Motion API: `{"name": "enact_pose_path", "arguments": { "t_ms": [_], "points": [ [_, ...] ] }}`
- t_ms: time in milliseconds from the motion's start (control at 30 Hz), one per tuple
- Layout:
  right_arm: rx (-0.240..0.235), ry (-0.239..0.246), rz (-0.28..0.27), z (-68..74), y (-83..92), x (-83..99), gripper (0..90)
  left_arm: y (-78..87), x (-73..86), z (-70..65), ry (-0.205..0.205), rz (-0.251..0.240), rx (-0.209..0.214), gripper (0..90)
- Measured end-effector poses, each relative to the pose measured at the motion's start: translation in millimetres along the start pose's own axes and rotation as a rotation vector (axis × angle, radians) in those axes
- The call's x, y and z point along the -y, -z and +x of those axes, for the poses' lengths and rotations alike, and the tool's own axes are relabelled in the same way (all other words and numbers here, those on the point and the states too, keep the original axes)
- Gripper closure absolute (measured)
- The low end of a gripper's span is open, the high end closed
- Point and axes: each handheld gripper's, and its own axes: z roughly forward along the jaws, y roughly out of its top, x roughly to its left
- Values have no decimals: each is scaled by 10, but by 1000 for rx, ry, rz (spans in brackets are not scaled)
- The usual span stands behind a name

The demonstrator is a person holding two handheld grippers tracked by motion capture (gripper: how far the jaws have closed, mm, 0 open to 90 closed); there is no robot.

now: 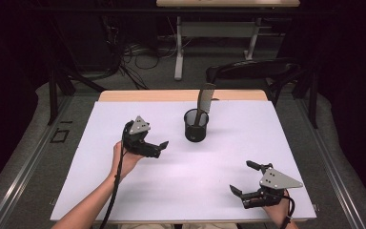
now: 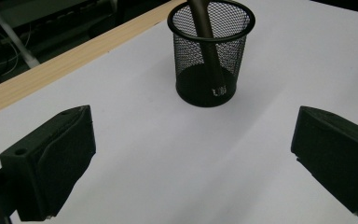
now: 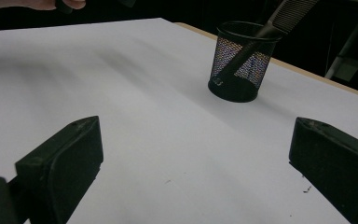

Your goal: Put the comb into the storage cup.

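Wood-edged white table [image 1: 181, 191], dim room.

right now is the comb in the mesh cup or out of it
In. The comb stands handle-down in the upright mesh cup, leaning on its rim, teeth end sticking out above.

Between the right gripper's [image 3: 196, 163] wide-apart black jaws, the black mesh cup [image 3: 241, 60] stands upright farther off on the white table [image 3: 121, 93], a comb [image 3: 270, 25] leaning inside it.
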Motion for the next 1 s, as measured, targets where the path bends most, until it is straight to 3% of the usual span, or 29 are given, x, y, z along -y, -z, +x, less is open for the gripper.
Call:
{"name": "enact_pose_path", "arguments": {
  "t_ms": [1000],
  "points": [
    [-1, -2, 0, 4, -9, 2, 22, 394, 446, -200, 16, 10, 2, 0]
  ]
}}
